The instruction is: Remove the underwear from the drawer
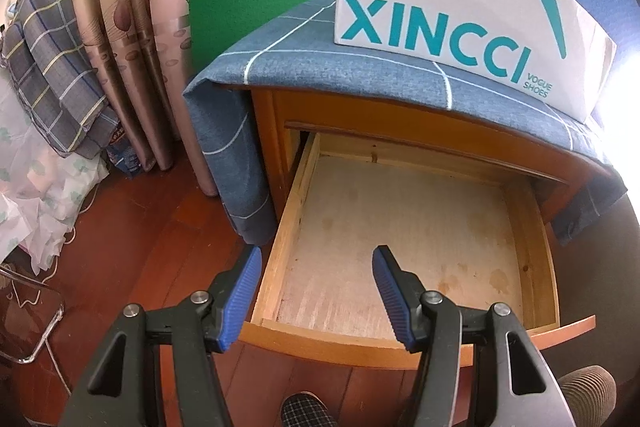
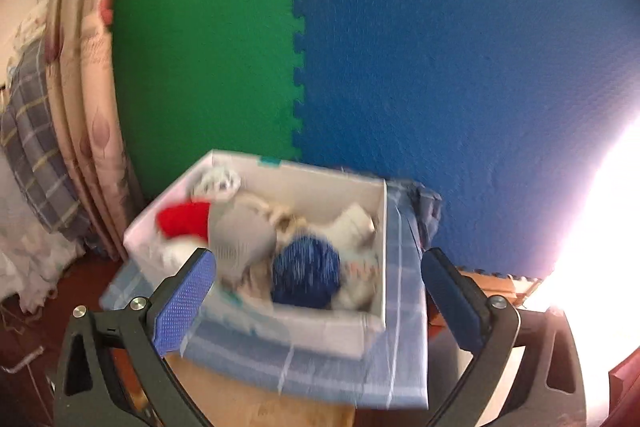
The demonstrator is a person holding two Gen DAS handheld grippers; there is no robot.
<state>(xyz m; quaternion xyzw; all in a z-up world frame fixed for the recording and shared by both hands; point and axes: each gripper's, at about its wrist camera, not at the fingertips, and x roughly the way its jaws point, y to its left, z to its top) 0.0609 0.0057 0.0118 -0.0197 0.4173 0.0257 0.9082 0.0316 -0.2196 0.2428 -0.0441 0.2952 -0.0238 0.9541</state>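
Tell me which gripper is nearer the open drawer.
Left. The left gripper hangs open just above the drawer at its front edge; the right gripper is open over the white box on top.

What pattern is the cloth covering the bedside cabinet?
Blue cloth with thin white grid lines, clearest in the left wrist view.

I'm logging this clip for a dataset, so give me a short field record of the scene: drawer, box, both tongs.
drawer: pulled open, bare wooden bottom, nothing visible inside
shoe box: white, lidless, on the blue checked cloth atop the cabinet
box contents: bundled garments, among them red, grey and dark blue; view blurred
left tongs: open, empty, over the drawer front
right tongs: wide open, empty, in front of the box
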